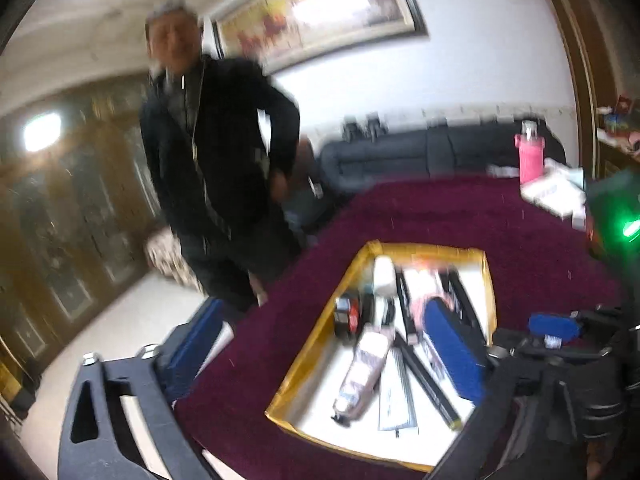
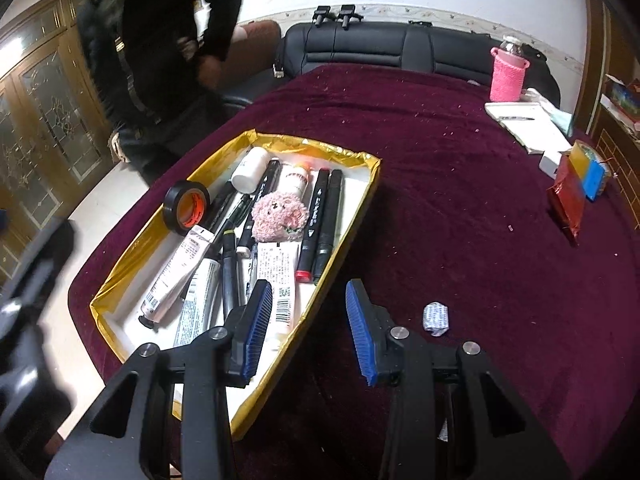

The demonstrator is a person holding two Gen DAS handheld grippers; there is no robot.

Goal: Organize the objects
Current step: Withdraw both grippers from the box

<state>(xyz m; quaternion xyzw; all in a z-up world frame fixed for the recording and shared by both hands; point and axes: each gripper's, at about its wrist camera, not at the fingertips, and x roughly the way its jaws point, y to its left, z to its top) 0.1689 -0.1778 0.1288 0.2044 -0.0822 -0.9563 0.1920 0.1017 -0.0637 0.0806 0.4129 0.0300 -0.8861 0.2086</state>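
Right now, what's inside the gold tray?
In the tray: tape roll, white bottle, black markers, pink knit ball, tubes. Whatever lies under that pile is hidden.

home living room, sofa [image 2: 400, 50], framed painting [image 1: 320, 8]

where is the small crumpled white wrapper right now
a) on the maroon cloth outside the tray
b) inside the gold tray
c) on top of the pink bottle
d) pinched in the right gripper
a: the crumpled wrapper lies on the maroon cloth, to the right of the gold tray and apart from the open right gripper.
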